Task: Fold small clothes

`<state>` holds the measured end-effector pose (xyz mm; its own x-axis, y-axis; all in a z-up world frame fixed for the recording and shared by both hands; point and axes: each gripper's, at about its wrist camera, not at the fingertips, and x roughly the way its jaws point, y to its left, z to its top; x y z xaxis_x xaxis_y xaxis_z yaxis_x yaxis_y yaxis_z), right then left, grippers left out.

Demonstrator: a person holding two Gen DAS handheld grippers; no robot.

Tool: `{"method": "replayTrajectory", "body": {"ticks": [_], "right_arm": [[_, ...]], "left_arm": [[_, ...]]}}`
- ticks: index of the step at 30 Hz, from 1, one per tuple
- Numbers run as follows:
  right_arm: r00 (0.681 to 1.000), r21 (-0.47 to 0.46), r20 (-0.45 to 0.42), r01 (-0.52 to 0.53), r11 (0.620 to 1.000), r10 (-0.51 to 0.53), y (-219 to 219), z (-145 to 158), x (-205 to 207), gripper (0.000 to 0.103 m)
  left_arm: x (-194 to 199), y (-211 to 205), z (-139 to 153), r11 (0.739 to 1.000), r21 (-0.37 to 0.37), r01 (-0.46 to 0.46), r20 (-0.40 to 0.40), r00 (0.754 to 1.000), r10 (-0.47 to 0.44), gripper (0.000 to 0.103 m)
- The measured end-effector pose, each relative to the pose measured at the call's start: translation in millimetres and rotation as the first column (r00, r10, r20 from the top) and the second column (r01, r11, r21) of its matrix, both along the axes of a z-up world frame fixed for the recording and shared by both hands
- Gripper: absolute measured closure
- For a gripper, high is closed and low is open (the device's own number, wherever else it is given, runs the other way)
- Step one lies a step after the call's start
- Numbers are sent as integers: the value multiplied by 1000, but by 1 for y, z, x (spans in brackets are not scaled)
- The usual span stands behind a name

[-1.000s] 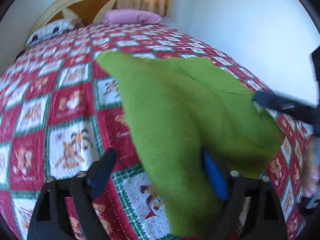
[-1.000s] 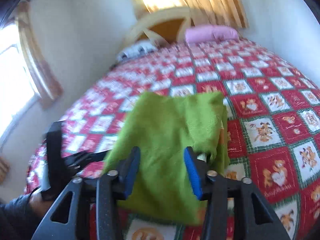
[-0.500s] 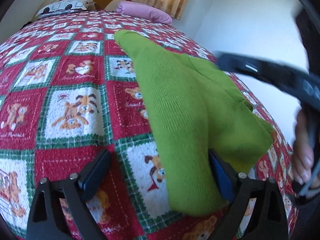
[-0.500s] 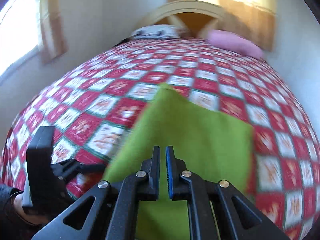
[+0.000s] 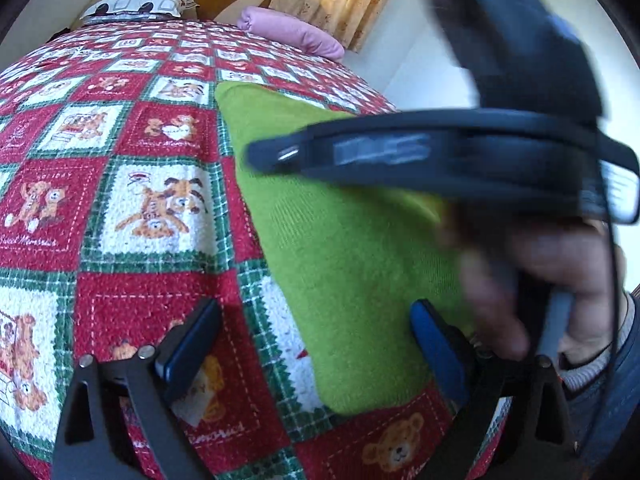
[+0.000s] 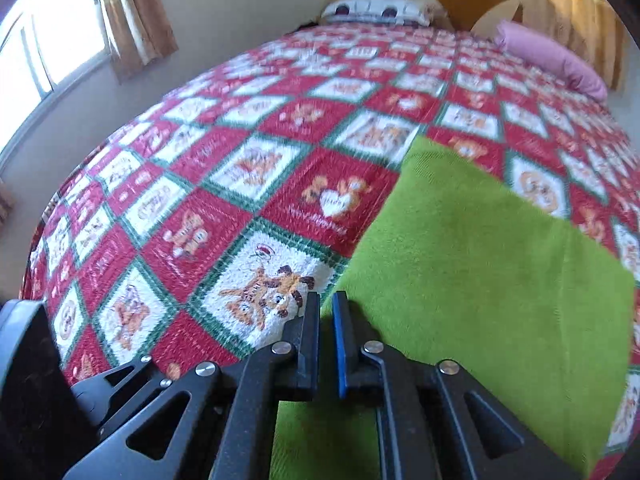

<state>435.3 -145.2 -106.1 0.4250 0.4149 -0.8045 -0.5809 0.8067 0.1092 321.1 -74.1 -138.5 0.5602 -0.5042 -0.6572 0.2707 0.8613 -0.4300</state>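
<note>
Right claw (image 6: 327,320) newly over green cloth (image 6: 472,264)

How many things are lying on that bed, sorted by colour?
Green: 1, the cloth
Pink: 1, the pillow
White patterned: 1, the pillow
Total: 3, all on the quilt

Bright daylight comes through the window (image 6: 44,52) and glows through the curtains (image 5: 340,4). Both views bulge like a fisheye, with dark rounded corners. The right tool (image 5: 440,152) and the hand (image 5: 540,280) holding it are smeared by motion blur; the bedspread (image 6: 240,184) blurs too.
</note>
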Motion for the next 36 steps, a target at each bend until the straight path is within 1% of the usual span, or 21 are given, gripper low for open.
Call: {"method": "replayTrajectory", "body": {"ticks": [2,3,4,5,7,9,10,11,12,13,15,17,18,20,21,22,23,26,29,33,36], "right_arm": [[997,45,62,37,998,-39,-19,18,-12,77],[994,69,85,55,996,-61,-27,24,-17,60],[989,77,116,83,994,-92,-41,30,-24,53],[978,47,164,123,991,-129,-55,34,-31,53],[963,34,200,179,983,-183,-79,36,-40,53],[941,92,187,271,958,-284,-122,40,-45,53],[913,132,176,349,928,-369,-149,41,-47,53],[898,160,157,388,908,-411,-165,41,-47,53],[895,186,117,405,895,-430,-177,38,-44,53],[900,209,65,410,888,-431,-187,32,-40,53],[906,227,49,400,888,-420,-188,29,-38,53],[931,282,-2,351,893,-365,-182,23,-35,53],[939,282,-37,339,897,-343,-179,18,-32,53],[928,195,-62,372,907,-367,-168,4,-23,80],[924,172,-65,382,908,-376,-168,1,-23,86],[920,177,-63,391,903,-386,-169,2,-24,88],[915,189,-47,402,896,-400,-172,6,-28,88],[900,208,-1,426,880,-436,-184,25,-41,89],[893,182,42,434,882,-448,-191,31,-50,90],[874,70,15,484,872,-486,-201,-8,-37,90],[869,134,-19,493,860,-495,-210,-16,-37,89]], "left_arm": [[-2,3,0,1000,-17,-3,1,1000,3,5],[-2,6,0,999,-33,-7,4,1000,7,5],[-2,8,0,999,-48,-11,6,1000,11,5],[-3,10,0,998,-55,-13,6,1000,14,5],[-5,14,3,997,-72,-32,15,999,33,5],[-7,19,6,995,-78,-67,29,997,70,4],[-8,22,8,993,-83,-82,35,996,86,3],[-8,24,10,991,-91,-99,41,994,103,1],[-7,25,12,989,-93,-114,41,992,118,1],[-5,24,13,989,-85,-120,37,992,124,1],[1,19,16,991,-54,-122,35,992,124,1],[9,12,21,992,2,-128,44,991,128,1],[13,9,23,992,10,-123,51,991,122,1],[19,2,28,992,45,-118,61,991,115,1],[25,-2,32,989,78,-124,70,990,119,1],[29,-3,33,986,104,-133,76,989,126,1],[34,-4,35,980,131,-152,79,987,142,1],[52,-3,34,972,147,-186,60,982,179,1],[59,-8,23,973,159,-165,21,986,164,0],[60,-12,11,978,124,-168,-2,986,170,0],[57,-12,16,975,149,-165,8,986,165,0]]}}
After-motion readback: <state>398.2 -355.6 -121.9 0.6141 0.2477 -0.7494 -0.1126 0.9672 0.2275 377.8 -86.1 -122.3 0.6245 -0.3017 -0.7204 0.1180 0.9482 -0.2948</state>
